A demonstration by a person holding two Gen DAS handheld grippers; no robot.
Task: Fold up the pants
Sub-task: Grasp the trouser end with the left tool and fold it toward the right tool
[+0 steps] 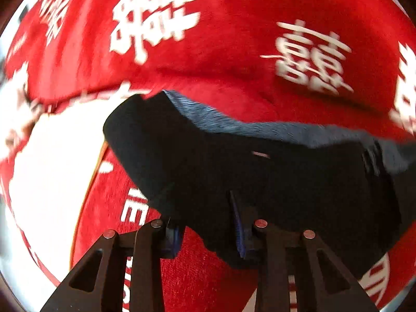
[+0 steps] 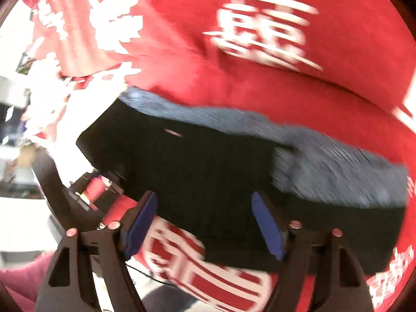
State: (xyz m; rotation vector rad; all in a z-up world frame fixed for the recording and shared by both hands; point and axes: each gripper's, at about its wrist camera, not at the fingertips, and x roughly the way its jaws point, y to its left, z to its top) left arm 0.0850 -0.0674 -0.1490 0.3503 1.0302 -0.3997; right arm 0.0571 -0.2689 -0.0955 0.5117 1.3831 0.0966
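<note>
The dark navy pants (image 1: 234,161) lie bunched on a red cloth with white characters (image 1: 221,59). In the left wrist view my left gripper (image 1: 208,236) is open, with the near edge of the pants lying between and over its blue-padded fingers. In the right wrist view the pants (image 2: 208,161) show again, with a lighter ribbed part to the right. My right gripper (image 2: 205,223) is open, its blue pads either side of the near edge of the pants. Both views are blurred.
The red cloth (image 2: 260,83) covers the surface and has folds behind the pants. A bright white area (image 1: 52,169) lies to the left. The other gripper's body with a red part (image 2: 96,189) shows at left in the right wrist view.
</note>
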